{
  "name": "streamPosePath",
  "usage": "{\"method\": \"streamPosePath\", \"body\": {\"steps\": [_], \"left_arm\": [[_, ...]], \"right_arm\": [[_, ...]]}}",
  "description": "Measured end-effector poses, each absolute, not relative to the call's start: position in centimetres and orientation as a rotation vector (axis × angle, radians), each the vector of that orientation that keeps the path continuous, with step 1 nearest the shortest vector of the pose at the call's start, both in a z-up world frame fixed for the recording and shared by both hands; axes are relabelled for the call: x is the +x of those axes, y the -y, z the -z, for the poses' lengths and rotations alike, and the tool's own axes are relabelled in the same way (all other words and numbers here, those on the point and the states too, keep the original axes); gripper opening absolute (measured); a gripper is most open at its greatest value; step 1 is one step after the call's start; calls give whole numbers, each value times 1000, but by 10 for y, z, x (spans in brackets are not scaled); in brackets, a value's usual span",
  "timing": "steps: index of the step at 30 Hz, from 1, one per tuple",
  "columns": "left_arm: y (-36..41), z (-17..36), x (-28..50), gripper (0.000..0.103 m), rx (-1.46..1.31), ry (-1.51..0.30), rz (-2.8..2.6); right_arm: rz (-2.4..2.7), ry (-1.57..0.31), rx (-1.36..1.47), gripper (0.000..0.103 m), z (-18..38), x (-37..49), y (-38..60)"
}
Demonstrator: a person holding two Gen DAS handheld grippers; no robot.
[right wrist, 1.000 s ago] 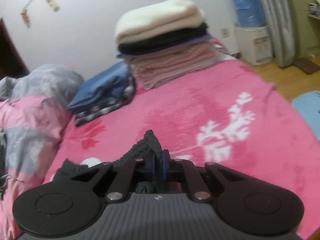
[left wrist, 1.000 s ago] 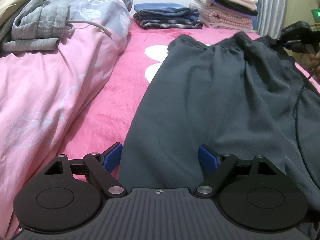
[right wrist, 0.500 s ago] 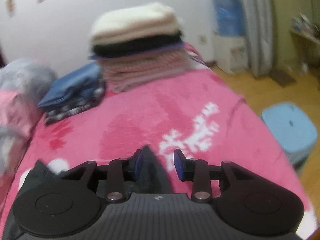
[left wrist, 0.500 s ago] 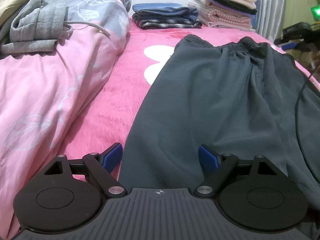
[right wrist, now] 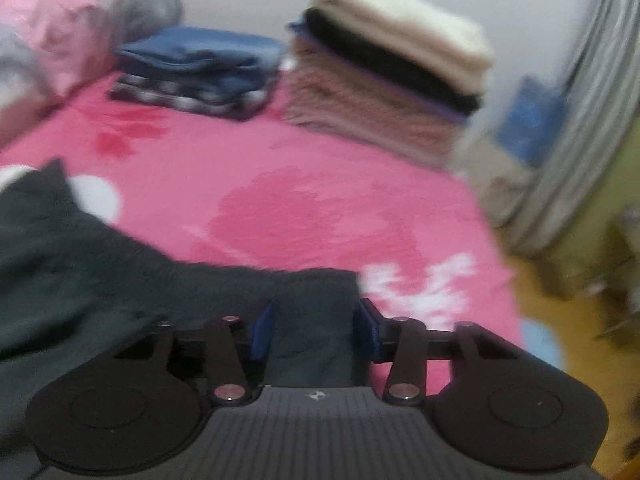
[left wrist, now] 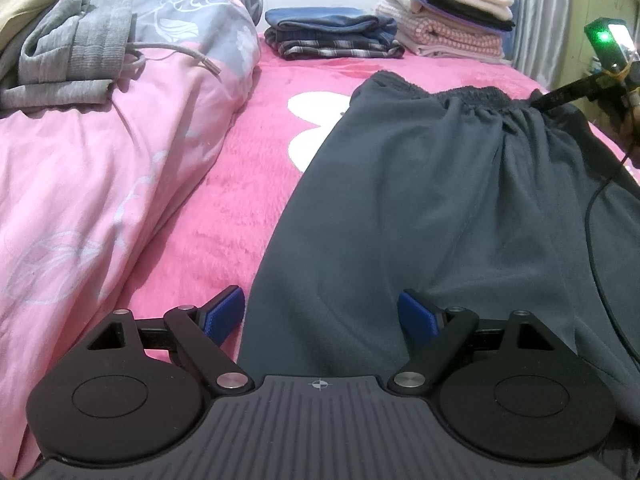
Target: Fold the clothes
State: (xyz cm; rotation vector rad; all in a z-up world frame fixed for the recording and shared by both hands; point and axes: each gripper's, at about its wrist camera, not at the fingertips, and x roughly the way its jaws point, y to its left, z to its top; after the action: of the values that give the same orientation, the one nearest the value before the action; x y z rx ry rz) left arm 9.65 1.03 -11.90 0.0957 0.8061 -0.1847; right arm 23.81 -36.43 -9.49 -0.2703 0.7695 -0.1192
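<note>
Leftmost in the left wrist view, a pink floral duvet (left wrist: pixel 100 168) is heaped along the bed with a grey drawstring garment (left wrist: pixel 68 60) crumpled on top. Beside it the dark grey sweatpants (left wrist: pixel 432 208) lie flat on the pink floral blanket (left wrist: pixel 248 184), their long axis running from the camera toward the far wall, elastic waistband at the far end. The left gripper (left wrist: pixel 320 312) hovers over the near part with its jaws wide apart, nothing between them. Behind, a folded blue and plaid pile (left wrist: pixel 332 38) sits left of a taller stack of folded clothes (left wrist: pixel 448 16). No container shows. At the waistband's right corner, the right gripper (right wrist: pixel 314 328) has just been opening; its jaws stand apart with the fabric between them, pads not pressing. That view is blurred.
</note>
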Motion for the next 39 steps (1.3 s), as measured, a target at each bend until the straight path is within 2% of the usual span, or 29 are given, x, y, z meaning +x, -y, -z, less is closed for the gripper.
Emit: {"method": "streamPosePath", "body": {"steps": [6,13,17,20,22,26,34,39], "left_arm": [[-11,120,97,86,92,-801,184],[-11,120,97,86,91,-801,185],[-12,119,96,86,96,-804,189],[-14,117,97,86,94,-813,187],[-16,114,96,86,83,-819,180],[-28,101,92,86,7,-810,189],[-68,37,57,87,9,-670,130],[-113,3,19,88,-59,-699,77]], "right_arm": [[186,-773,-296,40,93,241,380],[97,-652,-193,40,61,212,361],[-9,-715,-162,40,71,214,346],[133,-785,-160,40,92,236,360],[221,-771,-12,40,86,240,385],[214,-660,192,41,46,210,404],[-43,-365,278,41,-60,108,375],[-219,-198,393,42,-119,42,373]]}}
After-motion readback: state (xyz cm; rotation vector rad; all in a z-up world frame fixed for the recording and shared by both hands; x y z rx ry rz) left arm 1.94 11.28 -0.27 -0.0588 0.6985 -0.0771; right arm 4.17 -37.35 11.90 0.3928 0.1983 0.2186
